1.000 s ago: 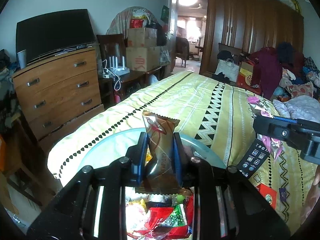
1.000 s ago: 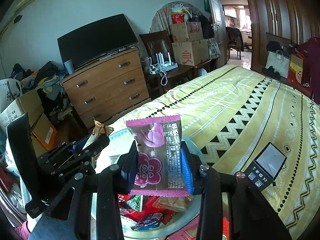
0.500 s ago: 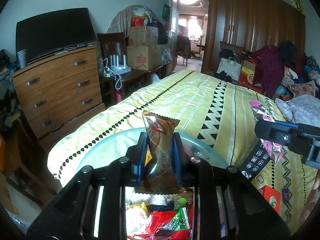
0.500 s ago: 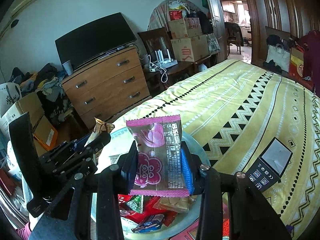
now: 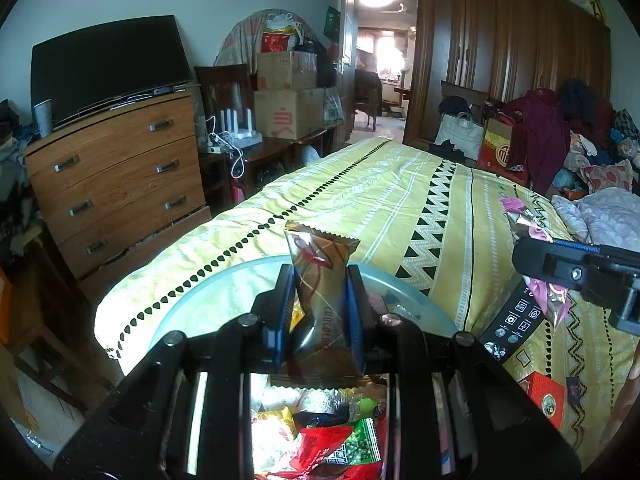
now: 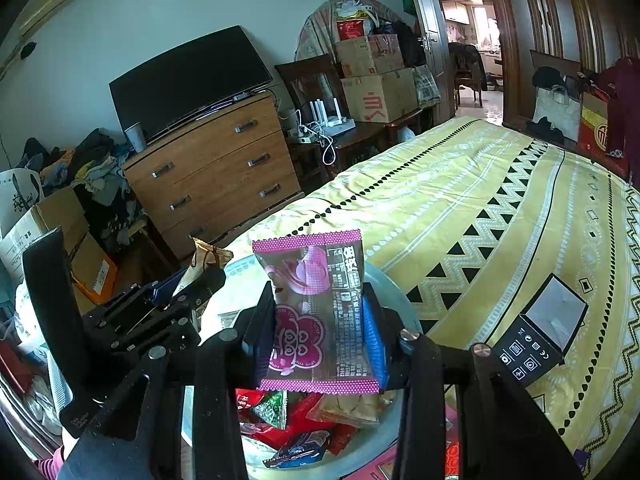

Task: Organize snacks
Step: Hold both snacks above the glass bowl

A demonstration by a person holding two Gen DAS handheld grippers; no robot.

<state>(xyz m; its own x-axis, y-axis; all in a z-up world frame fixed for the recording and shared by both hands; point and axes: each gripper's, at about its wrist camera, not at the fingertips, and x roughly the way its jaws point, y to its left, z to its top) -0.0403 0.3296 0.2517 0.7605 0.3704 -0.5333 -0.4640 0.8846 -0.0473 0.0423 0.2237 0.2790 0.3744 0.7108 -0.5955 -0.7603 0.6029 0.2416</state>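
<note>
My left gripper (image 5: 318, 280) is shut on a brown and gold chocolate packet (image 5: 322, 312), held upright above a pale round tray (image 5: 224, 292) with several mixed snack packets (image 5: 336, 440) on it. My right gripper (image 6: 318, 304) is shut on a pink and brown snack packet (image 6: 316, 312), also upright over the same tray (image 6: 396, 300). In the right wrist view the left gripper (image 6: 188, 284) stands at the left with the chocolate packet (image 6: 206, 258) poking out of it. The right gripper (image 5: 580, 276) shows at the right edge of the left wrist view, gripping the pink packet (image 5: 536, 232).
The tray rests at the near end of a bed with a yellow patterned cover (image 5: 400, 200). A black box with icons (image 6: 536, 344) lies on the cover to the right, a small red box (image 5: 548, 396) near it. A wooden dresser (image 5: 116, 176) with a television stands at the left.
</note>
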